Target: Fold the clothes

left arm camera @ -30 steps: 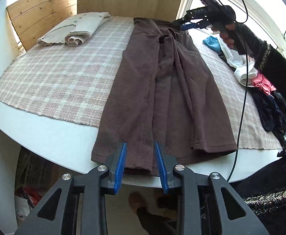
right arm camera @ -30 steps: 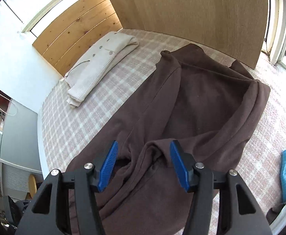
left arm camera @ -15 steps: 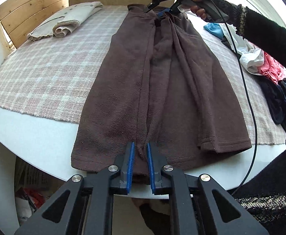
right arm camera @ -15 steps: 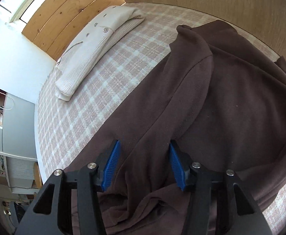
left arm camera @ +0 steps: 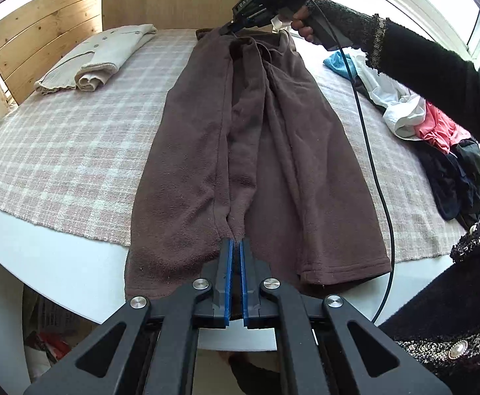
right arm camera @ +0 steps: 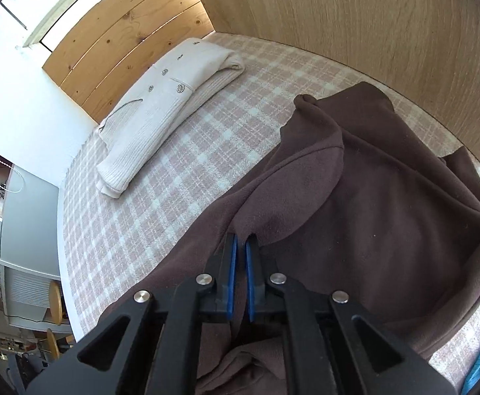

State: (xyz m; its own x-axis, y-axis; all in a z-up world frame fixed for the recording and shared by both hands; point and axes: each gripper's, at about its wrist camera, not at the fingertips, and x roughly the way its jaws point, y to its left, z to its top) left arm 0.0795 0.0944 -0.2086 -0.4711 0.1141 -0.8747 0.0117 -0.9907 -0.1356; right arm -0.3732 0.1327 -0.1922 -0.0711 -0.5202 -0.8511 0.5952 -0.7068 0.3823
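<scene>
The brown fleece garment (left arm camera: 256,151) lies stretched long on the checked cloth (left arm camera: 75,151) that covers my desk (left arm camera: 59,263). Its near hem hangs a little over the desk's white edge, and its far end reaches almost to the wooden panel (right arm camera: 371,26) at the back. A long fold runs down the middle of it.

My left claw (left arm camera: 236,247) is clenched on the near end of this middle fold; the blue pads (left arm camera: 229,279) press the fabric between them. My right claw (right arm camera: 240,250) is at the far end of the garment, and it grasps a ridge of the same brown fabric near the collar, with its blue pads nearly together on the cloth. In the left view I see my right hand (left arm camera: 301,21) with a dark sleeve (left arm camera: 437,75), and a black cable (left arm camera: 371,164) hangs from this tool across the right side of the garment.

On the far left of the cloth a cream cardigan (right arm camera: 161,108) with small buttons lies already folded. On the right side there is a pile of other clothes (left arm camera: 431,131), white, pink and dark, and a blue piece (left arm camera: 338,64) just behind it.
</scene>
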